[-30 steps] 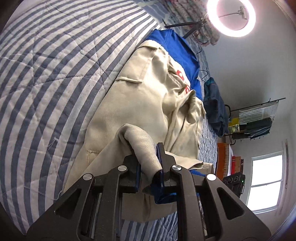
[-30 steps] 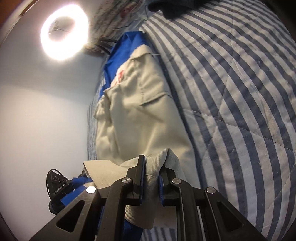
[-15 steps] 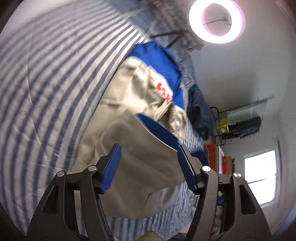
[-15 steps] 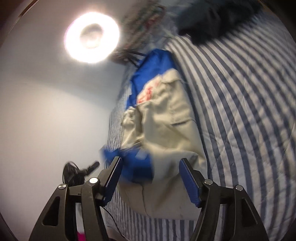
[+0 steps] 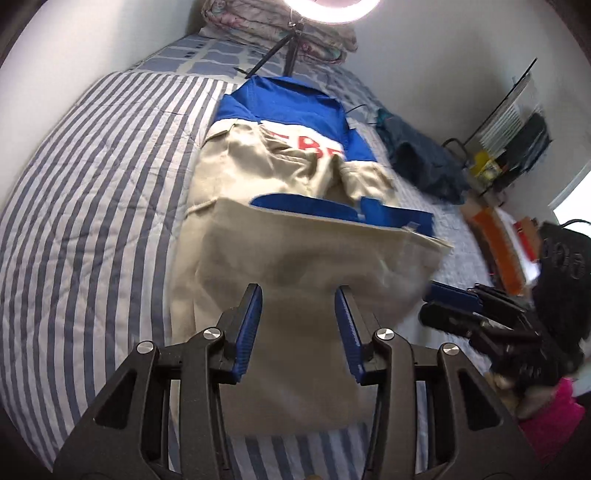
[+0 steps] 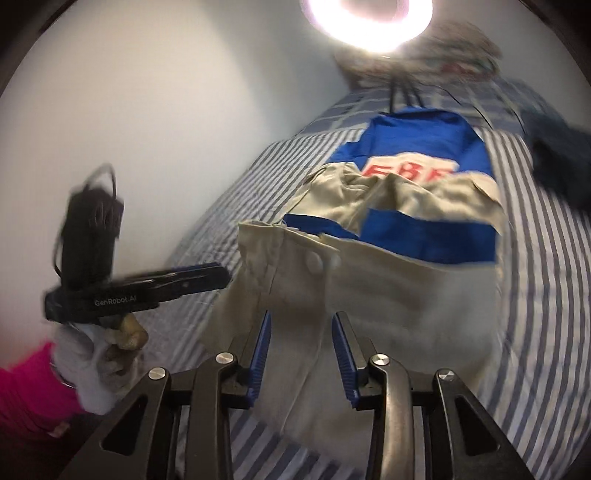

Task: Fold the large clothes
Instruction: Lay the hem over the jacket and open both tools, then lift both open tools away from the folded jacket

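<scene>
Jacket (image 5: 295, 258) released since a second ago, hem folded up; left claw (image 5: 298, 328), right claw (image 6: 301, 350) spread, closing, empty.

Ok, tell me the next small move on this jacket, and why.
Probably lower both grippers, left and right, to the jacket's near folded edge. Both jaws have just been closing with nothing between them, and the hem lies folded over the body, so another fold looks due.

Garment (image 5: 310, 258): beige, royal-blue upper panel, blue band at folded edge, red lettering on pale strip. Bedspread (image 5: 92, 221): white with grey-blue stripes. Gripper pads (image 5: 249, 328): blue on black frames. Sleeve (image 6: 26, 387): bright pink. Dark teal cloth (image 5: 424, 166) beside garment. Stacked bedding (image 5: 280, 26): faded floral.
</scene>
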`<state>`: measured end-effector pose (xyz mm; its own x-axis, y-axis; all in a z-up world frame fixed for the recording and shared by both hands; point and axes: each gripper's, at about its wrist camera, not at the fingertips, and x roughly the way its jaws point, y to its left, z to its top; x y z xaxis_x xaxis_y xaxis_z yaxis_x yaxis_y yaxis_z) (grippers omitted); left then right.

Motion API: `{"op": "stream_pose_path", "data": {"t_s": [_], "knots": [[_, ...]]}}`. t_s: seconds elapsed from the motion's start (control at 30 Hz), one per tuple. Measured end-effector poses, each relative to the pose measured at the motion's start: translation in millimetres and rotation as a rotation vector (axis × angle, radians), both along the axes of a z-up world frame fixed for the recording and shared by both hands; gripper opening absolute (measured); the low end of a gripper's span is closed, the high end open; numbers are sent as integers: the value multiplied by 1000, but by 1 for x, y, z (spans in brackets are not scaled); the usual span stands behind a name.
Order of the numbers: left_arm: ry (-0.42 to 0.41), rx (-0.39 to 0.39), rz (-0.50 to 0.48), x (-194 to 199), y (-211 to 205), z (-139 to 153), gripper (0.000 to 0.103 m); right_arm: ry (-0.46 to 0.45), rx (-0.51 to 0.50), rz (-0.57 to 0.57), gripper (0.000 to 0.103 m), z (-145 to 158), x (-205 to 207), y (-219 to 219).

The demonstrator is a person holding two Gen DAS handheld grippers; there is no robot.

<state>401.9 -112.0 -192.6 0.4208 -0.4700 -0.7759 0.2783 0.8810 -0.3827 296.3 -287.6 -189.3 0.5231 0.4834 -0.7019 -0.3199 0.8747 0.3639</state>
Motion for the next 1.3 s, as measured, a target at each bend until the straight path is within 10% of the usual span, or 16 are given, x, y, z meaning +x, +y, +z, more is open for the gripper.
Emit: {"op": "stream_pose_path", "data": {"t_s": [0.3, 0.53, 0.83, 1.03, 1.3], "knots": [[18, 141, 32, 29, -16, -46, 42, 141, -88, -98, 35, -62, 53, -5], [11, -2, 104, 15, 55, -4, 42, 87, 65, -174, 33, -26, 27, -55], [-31, 79, 41, -5, 48, 0, 36, 20, -80, -197, 26, 0, 5, -78], [26, 45, 68, 23, 29, -20, 36, 66, -92, -262, 34, -17, 19, -85], [17, 197, 118, 21, 33, -61, 42, 78, -179, -225, 29, -42, 39, -78]]}}
